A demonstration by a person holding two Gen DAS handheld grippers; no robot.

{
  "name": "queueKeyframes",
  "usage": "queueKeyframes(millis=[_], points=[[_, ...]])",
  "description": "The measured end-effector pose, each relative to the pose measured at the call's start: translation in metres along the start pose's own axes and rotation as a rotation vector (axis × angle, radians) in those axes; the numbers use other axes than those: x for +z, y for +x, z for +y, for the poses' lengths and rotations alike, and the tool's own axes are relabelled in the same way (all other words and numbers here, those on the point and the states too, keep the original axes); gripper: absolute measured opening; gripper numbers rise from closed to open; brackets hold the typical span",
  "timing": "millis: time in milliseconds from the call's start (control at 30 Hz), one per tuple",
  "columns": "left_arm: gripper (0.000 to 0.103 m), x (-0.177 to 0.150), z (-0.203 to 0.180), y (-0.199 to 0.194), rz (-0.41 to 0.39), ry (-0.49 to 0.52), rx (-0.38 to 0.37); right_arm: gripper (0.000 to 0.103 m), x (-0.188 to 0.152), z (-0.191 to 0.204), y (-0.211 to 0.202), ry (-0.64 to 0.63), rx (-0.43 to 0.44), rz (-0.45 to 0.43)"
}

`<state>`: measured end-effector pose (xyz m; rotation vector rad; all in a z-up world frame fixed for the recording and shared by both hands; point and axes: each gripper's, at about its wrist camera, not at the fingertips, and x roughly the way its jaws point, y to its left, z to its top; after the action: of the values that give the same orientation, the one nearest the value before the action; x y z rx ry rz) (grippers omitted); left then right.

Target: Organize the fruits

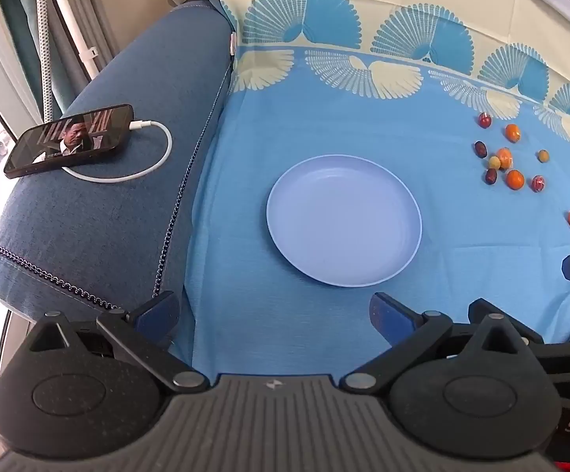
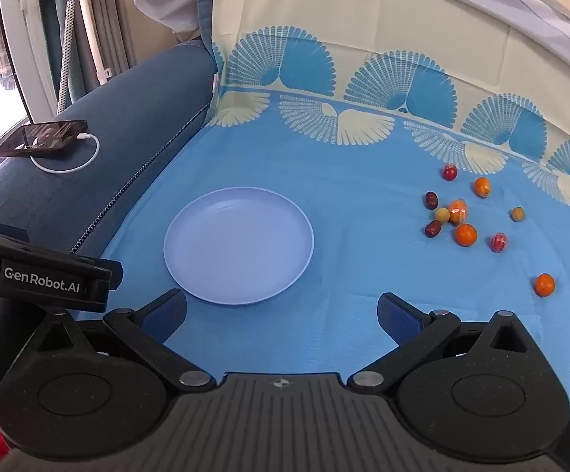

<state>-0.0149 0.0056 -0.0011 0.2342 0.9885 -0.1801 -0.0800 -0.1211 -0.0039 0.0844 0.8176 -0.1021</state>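
An empty pale blue plate (image 1: 344, 221) lies on the blue cloth; it also shows in the right wrist view (image 2: 238, 244). Several small fruits lie scattered to its right: orange ones (image 2: 465, 235), dark red ones (image 2: 432, 200) and yellowish ones (image 2: 442, 214), also seen in the left wrist view (image 1: 515, 179). One orange fruit (image 2: 545, 284) lies apart, nearer. My left gripper (image 1: 273, 312) is open and empty, just short of the plate. My right gripper (image 2: 281, 314) is open and empty, near the plate's front edge, left of the fruits.
A phone (image 1: 68, 141) with a white charging cable lies on the blue sofa arm (image 1: 100, 216) to the left. The patterned cloth rises up the backrest behind. The left gripper's body (image 2: 41, 275) shows at the right wrist view's left edge.
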Motion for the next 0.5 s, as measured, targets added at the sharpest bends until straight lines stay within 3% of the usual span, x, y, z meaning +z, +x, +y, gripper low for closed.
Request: queueKeyframes(millis=[500], points=[[0.103,0.0005,-0.0041,-0.0030,-0.011,0.023,0.009,0.103,0.0018,-0.0056,-0.0005,0.024,-0.001,-0.009]])
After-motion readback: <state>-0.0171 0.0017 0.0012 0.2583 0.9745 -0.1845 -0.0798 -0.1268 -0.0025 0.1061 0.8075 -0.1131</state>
